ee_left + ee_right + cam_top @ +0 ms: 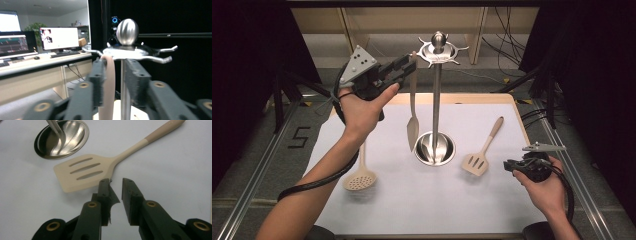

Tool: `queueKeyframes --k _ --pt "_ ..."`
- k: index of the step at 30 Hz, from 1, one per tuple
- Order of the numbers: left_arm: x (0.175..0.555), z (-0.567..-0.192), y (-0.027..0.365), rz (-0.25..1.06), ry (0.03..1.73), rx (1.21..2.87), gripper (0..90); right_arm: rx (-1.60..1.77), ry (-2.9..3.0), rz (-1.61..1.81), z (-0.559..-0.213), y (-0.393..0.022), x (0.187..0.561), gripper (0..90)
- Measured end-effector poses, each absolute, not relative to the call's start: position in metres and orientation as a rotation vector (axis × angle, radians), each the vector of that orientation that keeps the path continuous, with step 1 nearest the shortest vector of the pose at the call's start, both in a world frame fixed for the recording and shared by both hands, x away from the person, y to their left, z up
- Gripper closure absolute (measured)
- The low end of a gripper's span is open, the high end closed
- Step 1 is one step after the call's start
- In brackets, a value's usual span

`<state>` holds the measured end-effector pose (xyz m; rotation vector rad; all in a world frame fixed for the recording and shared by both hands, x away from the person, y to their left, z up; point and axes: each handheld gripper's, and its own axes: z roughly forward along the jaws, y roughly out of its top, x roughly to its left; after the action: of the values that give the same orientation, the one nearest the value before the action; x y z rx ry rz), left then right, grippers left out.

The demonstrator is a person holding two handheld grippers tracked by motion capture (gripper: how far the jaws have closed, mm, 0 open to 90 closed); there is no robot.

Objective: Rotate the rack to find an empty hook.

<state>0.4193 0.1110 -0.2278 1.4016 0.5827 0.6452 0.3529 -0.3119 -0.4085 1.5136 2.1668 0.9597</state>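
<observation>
Left gripper view: left gripper parted around the beige spatula handle (hung at the stand's hook ring), one pad touching, other clear. Right gripper agape, empty, near slotted turner.

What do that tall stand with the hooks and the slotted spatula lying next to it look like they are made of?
The stand looks like polished metal, probably stainless steel: its ball top, hooks and dished base shine and mirror the light. The slotted spatula looks matte cream, likely silicone or plastic; its handle end is a duller tan, and which material that is remains uncertain.
</observation>
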Motion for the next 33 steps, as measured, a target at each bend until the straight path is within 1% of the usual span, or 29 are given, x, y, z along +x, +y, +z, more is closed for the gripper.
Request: queueKeyframes --k 1,2,3,5,7,9,10,14,15,16,17,18,19,20,21,22,23,24,25,26,27,28,29,30,31,33 --pt "0.418 -0.229 0.113 0.645 0.591 1.398 60.7 1.512 2.192 0.970 -0.406 -0.312 0.351 77.2" --pt "0.417 -0.232 0.117 0.650 0.600 1.398 60.7 1.512 2.192 0.970 -0.406 -0.312 0.351 77.2" --pt "0.416 -0.238 0.124 0.652 0.621 1.409 54.0 1.498 2.196 0.993 -0.408 -0.313 0.353 77.1" --pt "0.415 -0.241 0.129 0.666 0.629 1.412 52.4 1.502 2.192 0.998 -0.408 -0.313 0.352 77.1" --pt "0.413 -0.249 0.139 0.667 0.646 1.444 45.7 1.485 2.191 0.979 -0.405 -0.314 0.352 76.9" --pt "0.412 -0.253 0.143 0.651 0.651 1.454 44.0 1.484 2.187 0.979 -0.405 -0.314 0.352 76.8" --pt "0.412 -0.260 0.152 0.641 0.667 1.468 41.2 1.481 2.183 1.009 -0.405 -0.314 0.352 76.7" --pt "0.412 -0.274 0.166 0.655 0.701 1.491 39.9 1.517 2.178 0.990 -0.404 -0.314 0.351 76.3" --pt "0.413 -0.280 0.172 0.657 0.719 1.502 39.9 1.491 2.177 0.970 -0.404 -0.315 0.352 76.2" --pt "0.415 -0.290 0.181 0.679 0.745 1.525 39.4 1.534 2.177 0.983 -0.404 -0.313 0.351 75.6" --pt "0.415 -0.290 0.181 0.679 0.745 1.525 39.2 1.534 2.177 0.983 -0.404 -0.313 0.351 75.6" --pt "0.418 -0.303 0.190 0.690 0.796 1.568 38.8 1.481 2.178 0.973 -0.404 -0.314 0.352 75.1" --pt "0.418 -0.303 0.190 0.690 0.796 1.568 38.6 1.481 2.178 0.973 -0.404 -0.314 0.352 75.1" --pt "0.421 -0.310 0.196 0.673 0.833 1.587 38.3 1.531 2.172 0.962 -0.404 -0.313 0.351 74.4" --pt "0.427 -0.327 0.206 0.649 0.909 1.642 38.0 1.528 2.187 0.978 -0.405 -0.313 0.351 74.2" --pt "0.427 -0.327 0.206 0.649 0.909 1.642 38.0 1.528 2.187 0.978 -0.405 -0.313 0.351 74.2" --pt "0.433 -0.339 0.214 0.639 0.967 1.691 38.7 1.532 2.187 0.977 -0.405 -0.313 0.352 74.1" --pt "0.433 -0.339 0.214 0.639 0.967 1.691 39.8 1.532 2.187 0.977 -0.405 -0.313 0.352 74.1" --pt "0.438 -0.347 0.220 0.631 0.971 1.725 39.8 1.516 2.184 0.976 -0.405 -0.314 0.352 74.1" --pt "0.444 -0.359 0.226 0.611 1.015 1.760 40.4 1.529 2.181 0.955 -0.402 -0.313 0.351 74.1" --pt "0.444 -0.359 0.226 0.611 1.015 1.760 41.1 1.529 2.181 0.955 -0.402 -0.313 0.351 74.1" --pt "0.446 -0.366 0.229 0.598 1.043 1.782 41.1 1.535 2.177 0.954 -0.401 -0.313 0.350 74.0" --pt "0.448 -0.371 0.231 0.595 1.052 1.794 41.4 1.479 2.180 0.967 -0.404 -0.315 0.352 74.0" --pt "0.450 -0.379 0.233 0.588 1.074 1.822 41.5 1.535 2.159 0.980 -0.404 -0.312 0.349 74.0" --pt "0.450 -0.386 0.233 0.561 1.124 1.822 41.6 1.526 2.181 0.979 -0.403 -0.314 0.350 74.0" --pt "0.453 -0.399 0.236 0.535 1.180 1.876 41.6 1.538 2.174 0.970 -0.403 -0.314 0.350 74.0"
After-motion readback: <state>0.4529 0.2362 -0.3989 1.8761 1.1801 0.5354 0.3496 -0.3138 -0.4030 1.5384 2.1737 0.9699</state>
